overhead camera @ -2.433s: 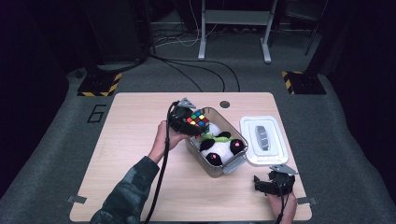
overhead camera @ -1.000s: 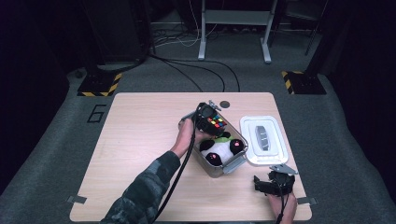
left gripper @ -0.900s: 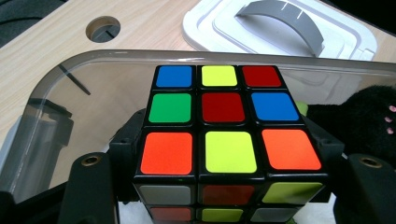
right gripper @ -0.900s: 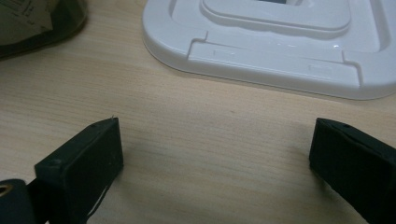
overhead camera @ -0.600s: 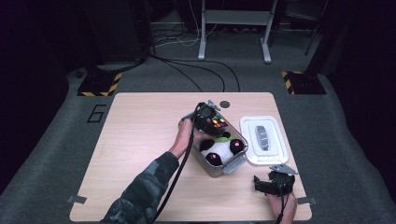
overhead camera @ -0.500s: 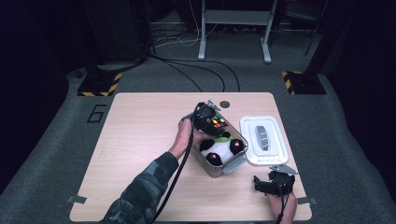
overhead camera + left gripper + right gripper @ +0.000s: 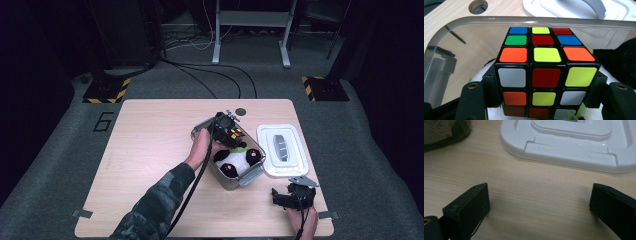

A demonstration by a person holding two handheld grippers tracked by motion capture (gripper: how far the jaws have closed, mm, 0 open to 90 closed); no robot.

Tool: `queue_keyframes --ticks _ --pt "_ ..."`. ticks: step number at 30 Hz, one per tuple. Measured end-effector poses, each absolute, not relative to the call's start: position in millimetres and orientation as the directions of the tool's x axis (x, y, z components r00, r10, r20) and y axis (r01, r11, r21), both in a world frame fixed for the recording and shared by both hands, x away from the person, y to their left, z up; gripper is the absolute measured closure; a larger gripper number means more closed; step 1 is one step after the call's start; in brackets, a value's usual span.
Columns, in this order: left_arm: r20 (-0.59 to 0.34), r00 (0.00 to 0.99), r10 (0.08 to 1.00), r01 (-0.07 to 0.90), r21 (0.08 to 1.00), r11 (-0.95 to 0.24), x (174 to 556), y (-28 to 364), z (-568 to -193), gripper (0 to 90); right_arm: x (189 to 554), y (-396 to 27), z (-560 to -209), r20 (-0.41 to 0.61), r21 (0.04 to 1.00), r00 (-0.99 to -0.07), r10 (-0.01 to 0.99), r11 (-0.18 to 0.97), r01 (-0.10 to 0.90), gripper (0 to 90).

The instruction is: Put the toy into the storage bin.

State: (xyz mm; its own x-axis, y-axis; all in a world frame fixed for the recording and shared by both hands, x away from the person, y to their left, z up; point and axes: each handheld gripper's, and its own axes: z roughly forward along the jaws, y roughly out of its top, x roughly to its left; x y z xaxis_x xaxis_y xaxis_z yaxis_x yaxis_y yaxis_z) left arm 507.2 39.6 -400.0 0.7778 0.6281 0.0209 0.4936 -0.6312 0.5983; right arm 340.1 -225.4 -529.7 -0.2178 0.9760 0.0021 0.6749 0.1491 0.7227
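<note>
My left gripper (image 7: 231, 135) is clamped on a scrambled puzzle cube (image 7: 545, 74), its black jaws pressing the cube's two opposite sides, and I hold it over the far end of the clear plastic bin (image 7: 254, 172), just above the stuffed panda (image 7: 234, 162) that already lies inside. The relation that matters for me is straight down: the cube sits directly ahead of my jaws with the bin's curved far wall (image 7: 499, 21) right behind it and the panda's white and black plush beneath, so the free spot lies under the cube, between the panda and that far wall. The bin's long axis runs diagonally across the table (image 7: 150, 150), from the far left toward the near right, and the cube hangs at its far left end. My left hand is plainly the nearer one. My right gripper (image 7: 292, 196) rests well apart at the near right edge of the table, jaws spread wide over bare wood with nothing between them, facing the white lid (image 7: 574, 142) that lies flat just beside the bin. I can read no brand or label on the cube, bin or lid; the only writing is a large "6" (image 7: 102, 121) marked on the floor left of the table.
</note>
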Motion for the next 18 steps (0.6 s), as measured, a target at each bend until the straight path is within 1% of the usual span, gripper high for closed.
queue_keyframes --ticks 6,9,10,12,13,14,18 --pt "0.015 0.792 0.611 0.493 0.576 -0.653 510 39 -398 33.8 340 -225 -530 0.004 0.723 -0.216 0.976 0.147 0.676 2.2" --pt "0.011 0.798 0.602 0.486 0.579 -0.655 511 40 -394 32.8 340 -225 -530 0.001 0.725 -0.217 0.976 0.149 0.672 2.2" --pt "-0.007 0.799 0.601 0.493 0.580 -0.649 511 42 -394 31.3 340 -226 -530 0.001 0.723 -0.219 0.976 0.150 0.674 2.1" --pt "-0.013 0.798 0.602 0.495 0.583 -0.644 511 43 -394 24.7 340 -226 -530 0.001 0.723 -0.219 0.976 0.151 0.674 2.1" --pt "-0.018 0.799 0.601 0.494 0.588 -0.640 512 46 -394 24.7 340 -226 -530 0.001 0.723 -0.219 0.976 0.151 0.674 2.1" --pt "-0.025 0.793 0.609 0.498 0.601 -0.625 512 50 -391 19.2 340 -225 -530 0.002 0.723 -0.218 0.976 0.149 0.675 2.1" --pt "-0.035 0.795 0.606 0.493 0.619 -0.611 509 59 -384 15.5 340 -225 -530 0.001 0.724 -0.217 0.976 0.149 0.673 2.1"
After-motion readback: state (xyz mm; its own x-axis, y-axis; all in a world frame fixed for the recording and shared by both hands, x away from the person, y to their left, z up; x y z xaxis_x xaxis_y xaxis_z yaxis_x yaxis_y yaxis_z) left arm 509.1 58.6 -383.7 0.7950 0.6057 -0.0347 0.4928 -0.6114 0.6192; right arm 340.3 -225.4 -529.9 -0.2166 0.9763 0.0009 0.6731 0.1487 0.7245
